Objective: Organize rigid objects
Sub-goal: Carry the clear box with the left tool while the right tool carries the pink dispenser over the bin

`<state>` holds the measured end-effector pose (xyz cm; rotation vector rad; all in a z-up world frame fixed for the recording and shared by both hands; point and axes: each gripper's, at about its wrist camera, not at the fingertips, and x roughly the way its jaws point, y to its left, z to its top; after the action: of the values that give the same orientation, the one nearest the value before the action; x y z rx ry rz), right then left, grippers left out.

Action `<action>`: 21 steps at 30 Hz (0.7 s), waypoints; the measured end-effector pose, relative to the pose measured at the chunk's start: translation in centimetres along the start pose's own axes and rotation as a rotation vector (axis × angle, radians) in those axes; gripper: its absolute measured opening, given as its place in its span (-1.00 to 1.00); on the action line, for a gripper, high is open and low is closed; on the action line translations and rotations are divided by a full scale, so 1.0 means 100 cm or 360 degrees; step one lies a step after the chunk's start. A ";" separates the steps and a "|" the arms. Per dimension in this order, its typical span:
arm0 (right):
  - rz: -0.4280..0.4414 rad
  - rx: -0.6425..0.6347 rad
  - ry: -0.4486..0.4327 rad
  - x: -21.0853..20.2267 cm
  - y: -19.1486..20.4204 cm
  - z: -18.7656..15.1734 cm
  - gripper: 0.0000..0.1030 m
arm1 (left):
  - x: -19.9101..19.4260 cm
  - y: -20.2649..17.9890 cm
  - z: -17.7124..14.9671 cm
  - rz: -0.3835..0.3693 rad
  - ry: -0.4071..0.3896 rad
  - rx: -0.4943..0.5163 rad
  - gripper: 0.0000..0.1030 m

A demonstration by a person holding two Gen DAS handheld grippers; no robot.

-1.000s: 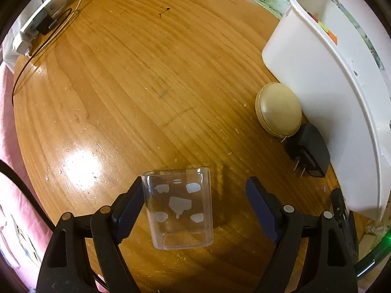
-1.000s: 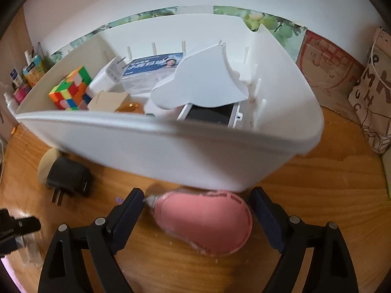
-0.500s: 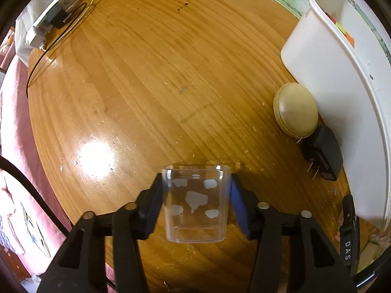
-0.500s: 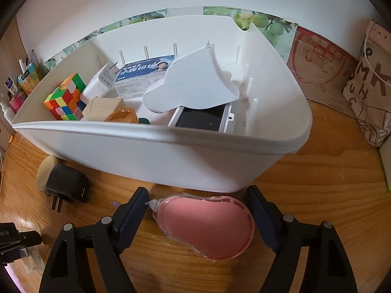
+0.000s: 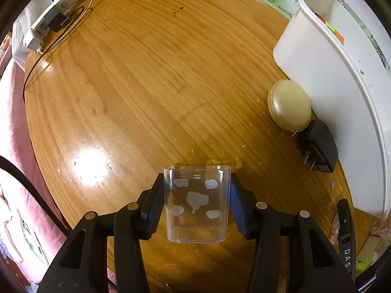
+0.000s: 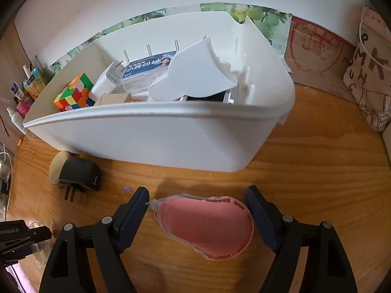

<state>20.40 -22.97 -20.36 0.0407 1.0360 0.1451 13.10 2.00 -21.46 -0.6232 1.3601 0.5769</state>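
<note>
On the wooden table [image 5: 151, 78], near its front edge, the left gripper [image 5: 197, 204] pointed straight down and had just closed its jaws onto a clear plastic box [image 5: 197, 202] marked with pale blotches; both pads pressed against the box's side walls. To the right of that box, a round beige case [image 5: 289, 107] lay touching a black plug adapter [image 5: 320, 150], and both sat just beside the outer wall of the white bin [image 5: 315, 56]. A white power strip [image 5: 48, 19] with cables lay at the far left of the table.

Further right, the right gripper [image 6: 197, 206] had its jaws eased inward around a pink correction-tape dispenser [image 6: 207, 227] lying flat on the table. The left pad met the dispenser's clear tip, while the right pad stood a little clear of its rounded end. Just beyond it the white bin held a colourful puzzle cube [image 6: 74, 92], a white charger [image 6: 107, 81], a blue-labelled packet [image 6: 149, 64] and a loose white divider [image 6: 195, 73].
</note>
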 end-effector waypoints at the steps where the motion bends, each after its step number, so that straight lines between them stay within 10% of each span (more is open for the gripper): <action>1: 0.0009 0.0009 0.0003 -0.001 -0.001 -0.002 0.57 | 0.000 0.001 -0.002 -0.0004 -0.0001 0.0005 0.02; 21: 0.0205 0.0094 0.0086 -0.044 0.009 -0.026 0.57 | -0.065 0.026 -0.031 -0.0101 -0.0095 0.0104 0.02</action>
<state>15.90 -22.78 -17.81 0.1583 1.0916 0.2336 8.28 1.49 -15.48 -0.5900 1.2935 0.4944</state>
